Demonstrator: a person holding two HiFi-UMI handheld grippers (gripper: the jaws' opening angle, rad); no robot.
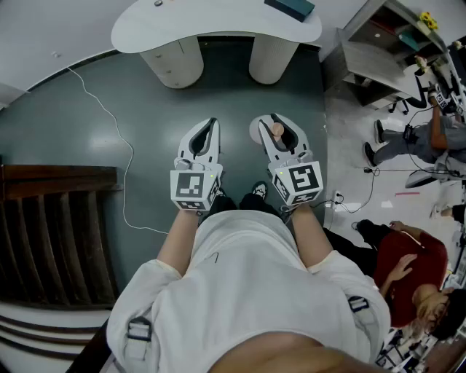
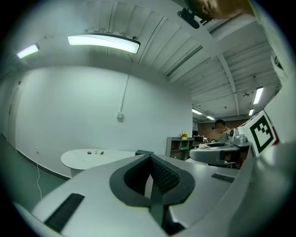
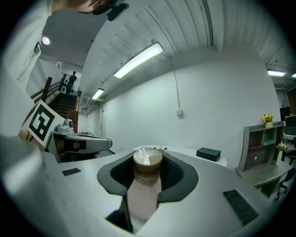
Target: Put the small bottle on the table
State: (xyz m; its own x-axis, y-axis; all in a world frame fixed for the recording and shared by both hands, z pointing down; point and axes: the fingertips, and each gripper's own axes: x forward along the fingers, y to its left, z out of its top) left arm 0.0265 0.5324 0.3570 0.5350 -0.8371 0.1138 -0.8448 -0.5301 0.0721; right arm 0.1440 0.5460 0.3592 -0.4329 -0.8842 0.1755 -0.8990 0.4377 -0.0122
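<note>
A small pale bottle (image 3: 144, 194) with a brown cap (image 3: 148, 162) stands between the pads of my right gripper (image 3: 148, 155), which is shut on it. From the head view the bottle (image 1: 277, 131) shows in the right gripper (image 1: 276, 122), held over the dark floor in front of the person's body. My left gripper (image 1: 212, 125) hangs beside it at the same height, shut, and nothing shows between its pads in the left gripper view (image 2: 151, 159). The white rounded table (image 1: 218, 25) lies ahead, beyond both grippers, and it also shows as a white table (image 3: 196, 152) past the bottle.
A dark box (image 1: 291, 7) lies on the table's far right part. A white cable (image 1: 109, 116) trails over the floor at left. Dark wooden stairs (image 1: 58, 233) stand at left. Grey shelves (image 1: 378, 44) and other people (image 1: 408, 138) are at right.
</note>
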